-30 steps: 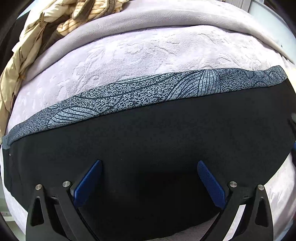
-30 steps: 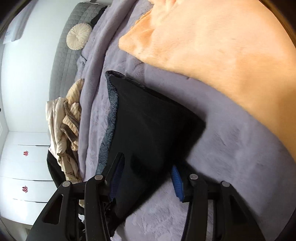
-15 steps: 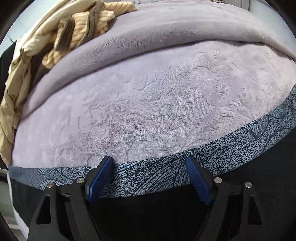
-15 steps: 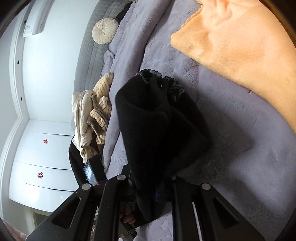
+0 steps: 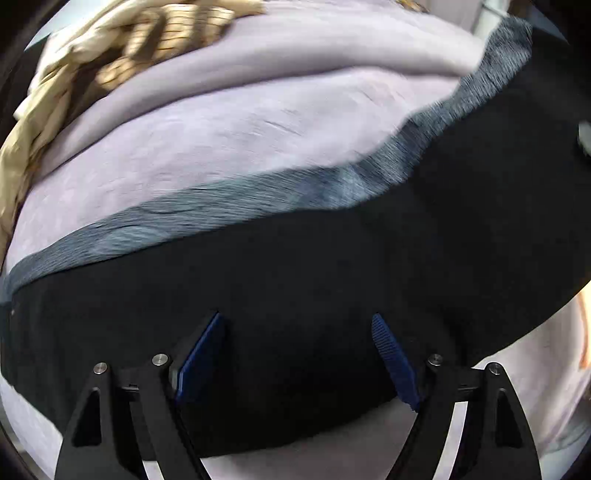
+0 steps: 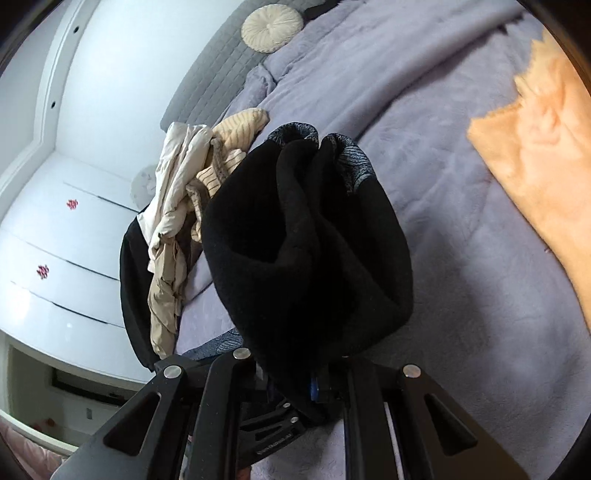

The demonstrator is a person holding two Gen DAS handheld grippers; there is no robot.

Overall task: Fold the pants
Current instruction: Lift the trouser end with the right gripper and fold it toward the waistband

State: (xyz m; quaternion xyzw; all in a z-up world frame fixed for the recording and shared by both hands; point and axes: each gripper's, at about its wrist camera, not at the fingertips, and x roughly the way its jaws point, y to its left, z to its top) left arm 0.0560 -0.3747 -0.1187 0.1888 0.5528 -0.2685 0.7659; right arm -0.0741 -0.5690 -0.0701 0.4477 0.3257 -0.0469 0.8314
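The right tongs (image 6: 295, 384) are pinching a bunched end of the black pants (image 6: 306, 251) above the lavender bed (image 6: 461, 229), risking a lopsided fold while the left tongs (image 5: 295, 358) are gaping over the cloth.

One pair of black pants with a grey patterned waistband (image 6: 306, 240), one round cream cushion (image 6: 272, 28), one orange fleece blanket (image 6: 543, 155) and one heap of beige clothes (image 6: 184, 192) are counted on the lilac plush bedspread (image 6: 461, 258).

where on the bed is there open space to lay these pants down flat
Bare lavender blanket lies between the lifted black pants and the orange blanket, and beyond the patterned trim toward the pillow. The clothes pile crowds the bed's edge.
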